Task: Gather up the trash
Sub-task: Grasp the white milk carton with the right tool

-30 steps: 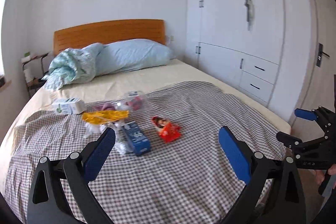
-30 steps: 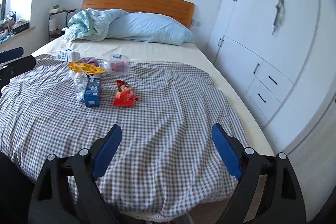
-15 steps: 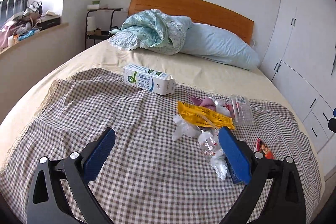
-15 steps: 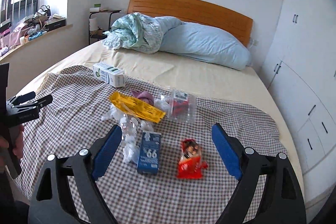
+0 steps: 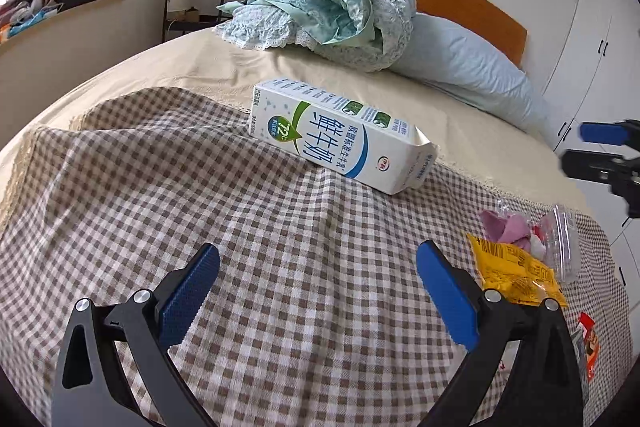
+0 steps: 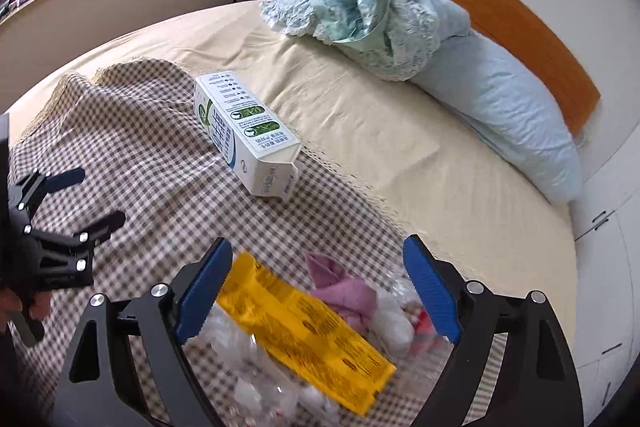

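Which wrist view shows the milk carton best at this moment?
The left wrist view: the milk carton lies broadside, its printed front sharp and unobstructed. The right wrist view shows it end-on, foreshortened, mostly its side panel and spout end.

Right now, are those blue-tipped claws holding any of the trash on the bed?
No. Both stand open and empty: the left gripper faces the milk carton, the right gripper hovers over the yellow wrapper.

Motion blur smears the clear plastic litter (image 6: 256,379) beneath the yellow wrapper (image 6: 308,331)
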The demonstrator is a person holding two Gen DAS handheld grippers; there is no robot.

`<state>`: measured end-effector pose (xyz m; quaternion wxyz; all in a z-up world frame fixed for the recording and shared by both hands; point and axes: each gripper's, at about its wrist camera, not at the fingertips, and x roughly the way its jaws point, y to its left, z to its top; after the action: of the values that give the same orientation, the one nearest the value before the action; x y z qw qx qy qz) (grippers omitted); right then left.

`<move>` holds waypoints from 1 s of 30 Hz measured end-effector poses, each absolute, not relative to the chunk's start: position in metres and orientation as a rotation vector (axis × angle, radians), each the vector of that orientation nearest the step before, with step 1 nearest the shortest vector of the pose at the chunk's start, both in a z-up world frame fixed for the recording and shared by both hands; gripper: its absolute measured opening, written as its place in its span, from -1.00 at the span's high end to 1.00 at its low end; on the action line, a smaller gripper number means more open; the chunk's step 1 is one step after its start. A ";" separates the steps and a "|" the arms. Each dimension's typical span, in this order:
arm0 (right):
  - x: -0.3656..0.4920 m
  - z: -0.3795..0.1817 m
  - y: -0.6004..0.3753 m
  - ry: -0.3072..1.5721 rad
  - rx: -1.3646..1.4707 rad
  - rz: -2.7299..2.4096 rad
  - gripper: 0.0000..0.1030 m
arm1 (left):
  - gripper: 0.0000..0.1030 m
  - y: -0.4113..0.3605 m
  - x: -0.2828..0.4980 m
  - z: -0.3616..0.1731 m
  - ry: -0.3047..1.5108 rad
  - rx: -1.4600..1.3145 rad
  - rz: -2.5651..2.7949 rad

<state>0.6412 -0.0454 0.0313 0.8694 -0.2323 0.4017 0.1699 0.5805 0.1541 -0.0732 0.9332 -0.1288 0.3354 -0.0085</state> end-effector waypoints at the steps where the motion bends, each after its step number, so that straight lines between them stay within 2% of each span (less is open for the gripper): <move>1: 0.658 0.017 -0.034 0.854 -0.491 0.353 -0.62 | -0.85 0.160 0.580 -0.081 0.654 -0.287 -0.021; 2: 0.676 0.001 -0.019 0.870 -0.506 0.369 -0.62 | -0.85 0.166 0.580 -0.091 0.635 -0.314 -0.007; 5: 0.708 -0.035 0.021 0.864 -0.620 0.345 -0.62 | -0.83 0.171 0.592 -0.104 0.745 -0.288 0.075; 9: 0.747 -0.072 0.042 0.947 -0.653 0.253 -0.62 | -0.85 0.188 0.578 -0.085 0.657 -0.360 0.070; 11: 0.746 -0.078 0.040 0.954 -0.609 0.214 -0.56 | -0.85 0.200 0.574 -0.083 0.629 -0.407 0.099; 14: 0.723 -0.062 0.034 0.888 -0.565 0.257 -0.09 | -0.85 0.217 0.573 -0.090 0.637 -0.484 0.166; 18: 0.697 -0.044 0.030 0.872 -0.514 0.310 0.24 | -0.84 0.228 0.572 -0.096 0.651 -0.544 0.173; 19: 0.692 -0.038 0.028 0.876 -0.488 0.311 0.95 | -0.84 0.226 0.573 -0.096 0.651 -0.536 0.169; 24: 0.664 -0.020 0.033 0.834 -0.483 0.340 0.97 | -0.84 0.219 0.575 -0.096 0.660 -0.491 0.169; 30: 0.606 0.040 0.001 0.721 -0.459 0.380 0.97 | -0.84 0.203 0.574 -0.090 0.651 -0.439 0.132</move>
<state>0.6061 0.0006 0.0399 0.8926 -0.2212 0.3477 0.1830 0.5741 0.2035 -0.0904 0.9217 -0.2139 0.3171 0.0642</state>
